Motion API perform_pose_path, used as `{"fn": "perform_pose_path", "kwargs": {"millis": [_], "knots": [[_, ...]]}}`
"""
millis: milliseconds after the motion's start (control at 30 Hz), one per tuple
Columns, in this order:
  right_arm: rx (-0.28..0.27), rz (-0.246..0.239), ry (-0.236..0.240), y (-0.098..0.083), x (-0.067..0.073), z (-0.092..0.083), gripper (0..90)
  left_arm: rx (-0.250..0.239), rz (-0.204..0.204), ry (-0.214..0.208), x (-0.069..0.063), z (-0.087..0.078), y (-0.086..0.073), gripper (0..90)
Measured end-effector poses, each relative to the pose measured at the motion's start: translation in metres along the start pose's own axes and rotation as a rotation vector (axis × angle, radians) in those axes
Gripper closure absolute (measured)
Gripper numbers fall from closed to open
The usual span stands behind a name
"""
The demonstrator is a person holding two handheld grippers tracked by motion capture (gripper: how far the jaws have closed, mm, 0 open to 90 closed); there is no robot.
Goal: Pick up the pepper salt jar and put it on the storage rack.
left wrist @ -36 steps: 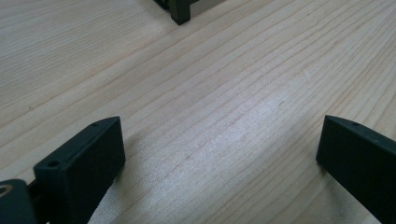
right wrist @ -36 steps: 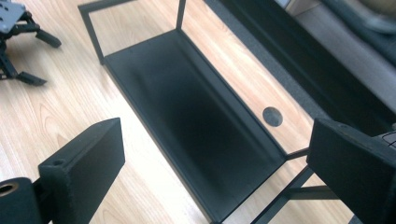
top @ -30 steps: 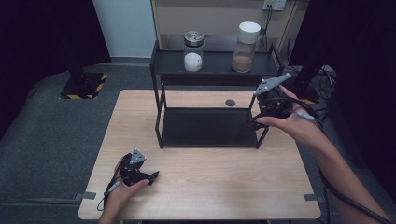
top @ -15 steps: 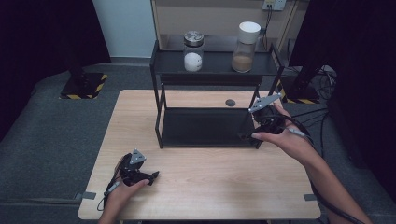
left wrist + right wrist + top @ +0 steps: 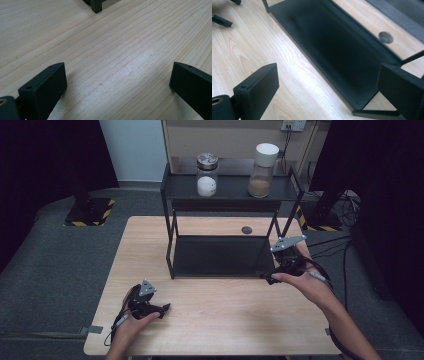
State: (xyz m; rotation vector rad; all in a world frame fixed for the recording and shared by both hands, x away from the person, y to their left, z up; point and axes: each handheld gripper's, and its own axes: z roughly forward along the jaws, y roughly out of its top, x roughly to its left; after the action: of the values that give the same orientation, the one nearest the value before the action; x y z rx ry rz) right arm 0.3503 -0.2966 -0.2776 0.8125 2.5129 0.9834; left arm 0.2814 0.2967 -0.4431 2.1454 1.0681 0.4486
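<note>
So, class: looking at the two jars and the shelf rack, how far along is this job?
Done: nothing visibly moved; the jar of white powder and the jar of brown powder stand on the rack's top shelf. In hand: the right tool, open and empty, hovers by the rack's lower tray. The left tool rests open on the table. Left: all handling.

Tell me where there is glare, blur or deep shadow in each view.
High view: sharp on the table, but black surroundings swallow the edges. Left gripper view: soft white glare on the wood between open jaws, far grain blurred. Right gripper view: bright sheen beside the rack, whose lower shelf reads almost black; near jaws soft.
</note>
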Motion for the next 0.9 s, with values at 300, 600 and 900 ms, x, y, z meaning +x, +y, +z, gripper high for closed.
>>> {"fn": "perform_pose_path", "kwargs": {"millis": [300,600,900], "knots": [[-0.023,0.053,0.033,-0.042,0.003,0.020,4.4,0.000,-0.001,0.001,0.000,0.000,0.000,0.3],[-0.048,0.105,0.055,-0.082,0.010,0.039,4.4,-0.001,-0.002,0.002,-0.001,0.000,0.000,0.3],[-0.054,0.151,0.052,-0.121,0.021,0.058,4.3,0.000,0.000,0.002,-0.001,0.000,0.000,0.4]]}}
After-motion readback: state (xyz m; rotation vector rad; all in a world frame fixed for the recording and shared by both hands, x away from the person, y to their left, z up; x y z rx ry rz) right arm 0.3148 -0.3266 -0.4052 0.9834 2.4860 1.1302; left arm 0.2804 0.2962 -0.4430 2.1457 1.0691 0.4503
